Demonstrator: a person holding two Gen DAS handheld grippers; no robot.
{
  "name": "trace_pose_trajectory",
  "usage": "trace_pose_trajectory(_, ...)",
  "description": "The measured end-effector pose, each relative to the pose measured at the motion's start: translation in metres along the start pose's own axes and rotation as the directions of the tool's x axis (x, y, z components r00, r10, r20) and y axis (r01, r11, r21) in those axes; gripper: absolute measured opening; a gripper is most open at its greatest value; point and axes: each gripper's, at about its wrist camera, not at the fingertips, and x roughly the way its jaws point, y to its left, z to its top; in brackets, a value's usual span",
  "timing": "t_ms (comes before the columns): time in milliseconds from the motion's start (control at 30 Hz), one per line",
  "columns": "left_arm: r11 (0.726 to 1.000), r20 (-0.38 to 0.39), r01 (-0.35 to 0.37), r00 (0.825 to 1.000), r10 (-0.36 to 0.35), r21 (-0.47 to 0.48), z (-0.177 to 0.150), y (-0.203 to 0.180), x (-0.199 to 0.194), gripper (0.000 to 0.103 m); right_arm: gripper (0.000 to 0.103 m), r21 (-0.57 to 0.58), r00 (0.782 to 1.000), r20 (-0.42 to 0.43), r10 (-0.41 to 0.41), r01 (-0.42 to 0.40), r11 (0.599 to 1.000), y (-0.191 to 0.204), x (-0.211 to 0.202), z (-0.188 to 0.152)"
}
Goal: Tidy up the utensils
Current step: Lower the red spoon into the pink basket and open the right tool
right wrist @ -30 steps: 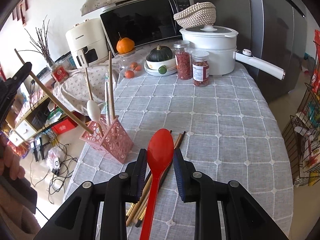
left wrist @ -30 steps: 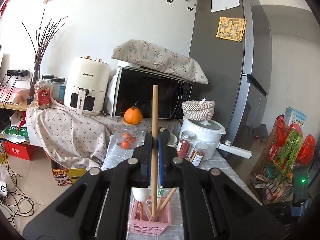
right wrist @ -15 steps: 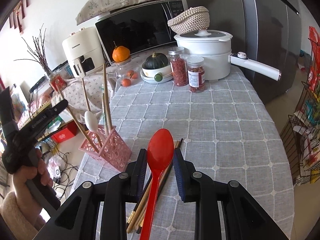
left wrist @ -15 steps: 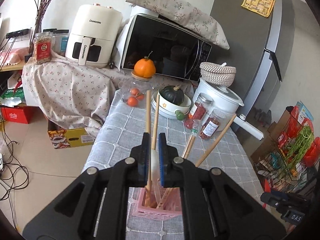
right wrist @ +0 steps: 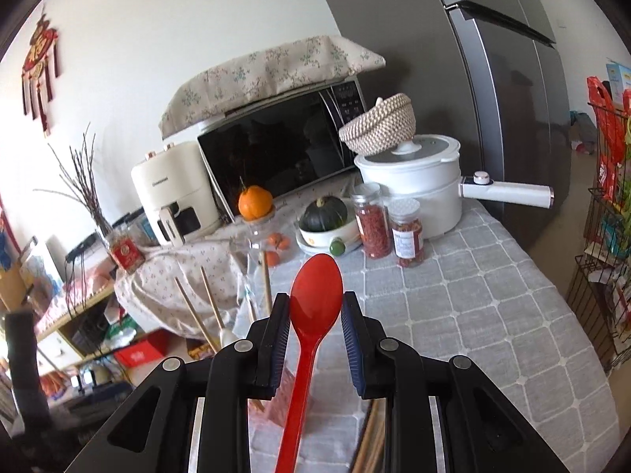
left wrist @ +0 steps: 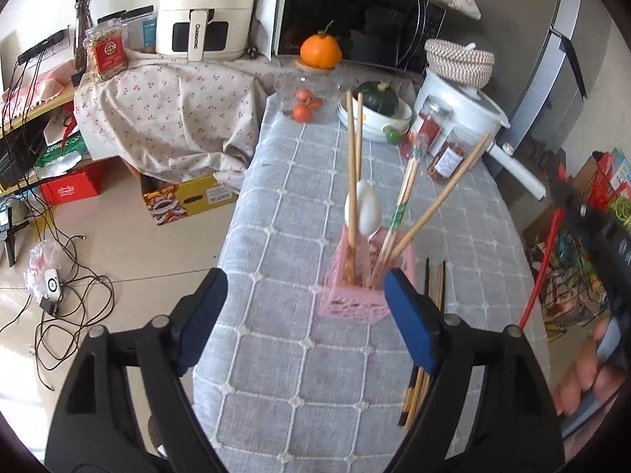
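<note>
- Left wrist view: my left gripper (left wrist: 305, 301) has just been opening; its jaws stand wide apart with nothing between the pads.
- The pink holder (left wrist: 368, 289) stands on the grey checked tablecloth (left wrist: 299, 386), just ahead of my fingers.
- In the holder: a pair of wooden chopsticks (left wrist: 352, 181) nearly upright, a white spoon (left wrist: 364, 209) bowl up, more chopsticks leaning right.
- Loose chopsticks (left wrist: 428, 327) lie flat on the cloth, just right of the holder, partly behind my right finger.
- At the right edge, blurred: a hand (left wrist: 583, 374) on my other gripper, and a thin red handle.
- Right wrist view: my right gripper (right wrist: 315, 315) is clenched on the red spoon (right wrist: 315, 295), bowl forward, handle running back between the jaws.
- The spoon is lifted clear of the table; chopstick tips and the holder's edge show below left.
</note>
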Motion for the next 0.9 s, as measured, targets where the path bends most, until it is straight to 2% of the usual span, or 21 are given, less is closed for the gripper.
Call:
trace_pose_trajectory(100, 1.000, -0.056, -0.026, 0.998, 0.026, 0.002, -0.011, 0.013, 0.011, 0.082, 0.027, 0.028, 0.997, 0.081, -0.005, 0.003, 1.000, 0.015, 0.009, 0.002)
trace_pose_trajectory(167, 1.000, -0.100, -0.011, 0.995, 0.010, -0.011, -0.014, 0.021, 0.017, 0.082, 0.027, 0.018, 0.989, 0.148, -0.030, 0.028, 0.999, 0.028, 0.017, 0.000)
trace_pose_trajectory(333, 0.999, -0.115, -0.027, 0.993, 0.029, 0.018, -0.015, 0.029, 0.019, 0.082, 0.027, 0.020, 0.963, 0.253, -0.089, 0.087, 0.996, 0.046, 0.042, -0.008)
trace_pose_trajectory(433, 1.000, -0.124, -0.024, 0.992, 0.025, 0.010, -0.014, 0.034, 0.020, 0.082, 0.027, 0.009, 0.938, 0.317, -0.142, 0.147, 0.989, 0.055, 0.052, -0.017)
trace_pose_trajectory(567, 1.000, -0.131, -0.027, 0.991, 0.028, 0.006, -0.015, 0.037, 0.022, 0.082, 0.027, -0.001, 0.913, 0.357, -0.196, 0.210, 0.978, 0.058, 0.064, -0.030)
trace_pose_trajectory(700, 0.999, -0.140, -0.036, 0.989, 0.036, 0.003, -0.017, 0.038, 0.026, 0.082, 0.027, -0.001, 0.927, 0.321, -0.195, 0.206, 0.979, 0.057, 0.076, -0.043)
trace_pose_trajectory(900, 0.999, -0.143, -0.036, 0.989, 0.039, 0.023, -0.019, 0.032, 0.028, 0.082, 0.029, 0.007, 0.958, 0.255, -0.133, 0.135, 0.991, 0.050, 0.072, -0.048)
